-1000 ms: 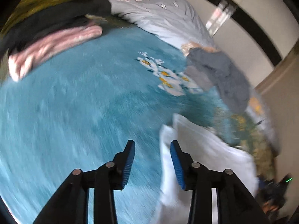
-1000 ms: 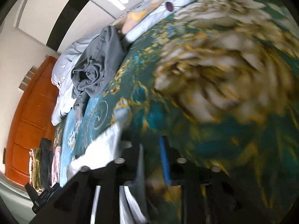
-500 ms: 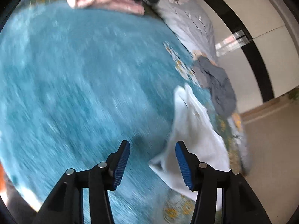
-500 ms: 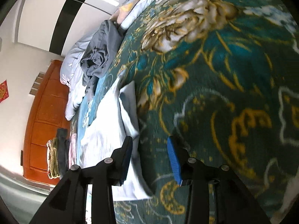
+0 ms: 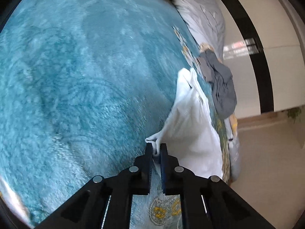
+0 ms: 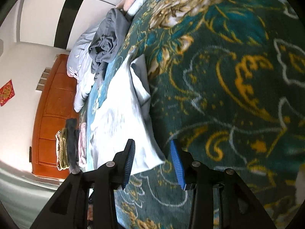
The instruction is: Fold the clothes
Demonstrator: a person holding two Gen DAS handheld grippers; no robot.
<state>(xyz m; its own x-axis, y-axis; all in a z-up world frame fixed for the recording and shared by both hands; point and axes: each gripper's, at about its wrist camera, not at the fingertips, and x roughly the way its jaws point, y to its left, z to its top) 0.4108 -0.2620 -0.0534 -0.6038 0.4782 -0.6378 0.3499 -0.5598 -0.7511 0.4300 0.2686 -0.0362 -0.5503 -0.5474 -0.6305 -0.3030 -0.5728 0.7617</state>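
A white garment (image 5: 190, 124) lies on the teal blanket (image 5: 76, 76) that covers the bed. My left gripper (image 5: 156, 146) is closing, and its blue pads pinch the garment's near bunched corner. In the right wrist view the same white garment (image 6: 118, 118) stretches away from me. My right gripper (image 6: 152, 145) stands open over its other near corner, with the cloth's edge lying between the jaws and no pad touching it.
A crumpled grey garment (image 5: 223, 84) lies beyond the white one, beside a pale flowered duvet (image 5: 202, 13). A stack of folded clothes (image 6: 66, 145) sits by the orange wooden headboard (image 6: 49, 114). The bed's edge drops to the floor (image 5: 266, 162) at the right.
My left gripper came down onto the white garment's corner and shut on it. My right gripper let go of the cloth, opened wider and drew back to its near corner.
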